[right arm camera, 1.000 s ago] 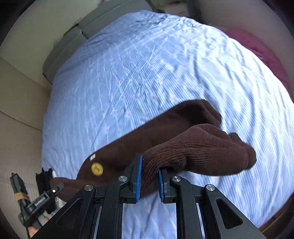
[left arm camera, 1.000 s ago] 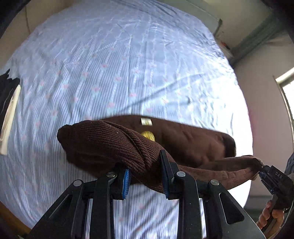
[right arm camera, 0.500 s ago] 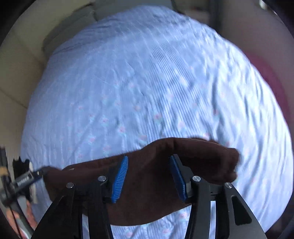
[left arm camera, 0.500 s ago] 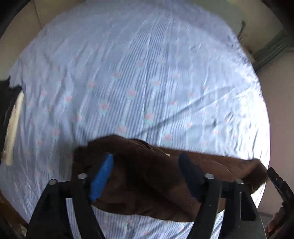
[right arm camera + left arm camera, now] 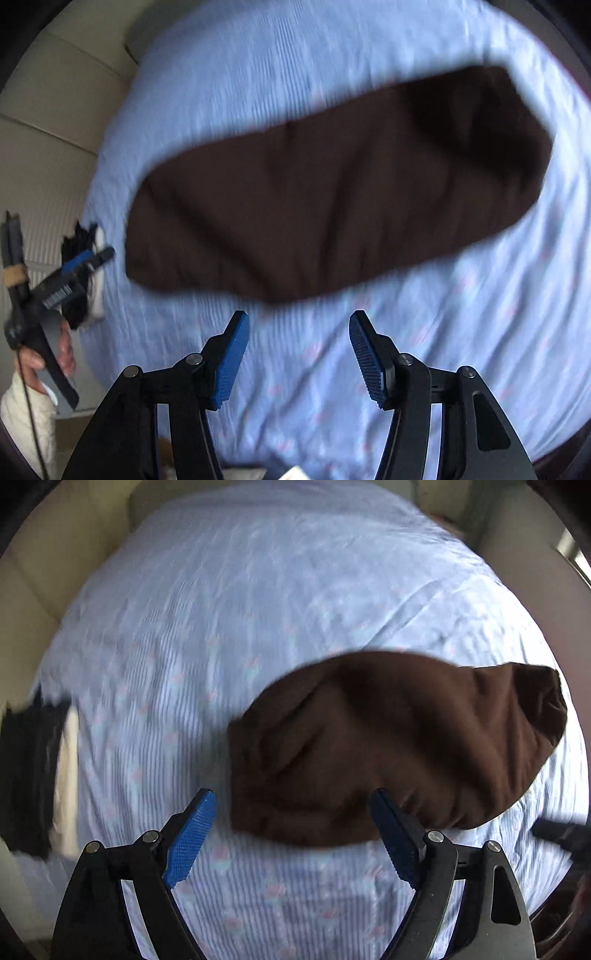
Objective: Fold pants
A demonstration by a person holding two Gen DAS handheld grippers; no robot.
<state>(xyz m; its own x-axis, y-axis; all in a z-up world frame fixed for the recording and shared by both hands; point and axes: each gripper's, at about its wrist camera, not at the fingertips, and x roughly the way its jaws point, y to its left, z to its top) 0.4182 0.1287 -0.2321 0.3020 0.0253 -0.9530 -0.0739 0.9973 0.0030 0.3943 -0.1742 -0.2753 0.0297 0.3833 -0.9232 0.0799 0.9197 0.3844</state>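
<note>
The brown knitted pants lie folded in a long band on the light blue striped bed sheet. In the right wrist view they stretch across the middle. My left gripper is open and empty, just short of the pants' near edge. My right gripper is open and empty, pulled back a little from the pants. The left gripper also shows at the left edge of the right wrist view, held in a hand.
A stack of dark and cream clothing lies at the left edge of the bed, also seen in the right wrist view. A beige padded headboard or wall borders the bed. Both views are motion-blurred.
Both grippers let go of the pants and opened wide. They pulled back and rose; the pants now lie flat on the sheet.
</note>
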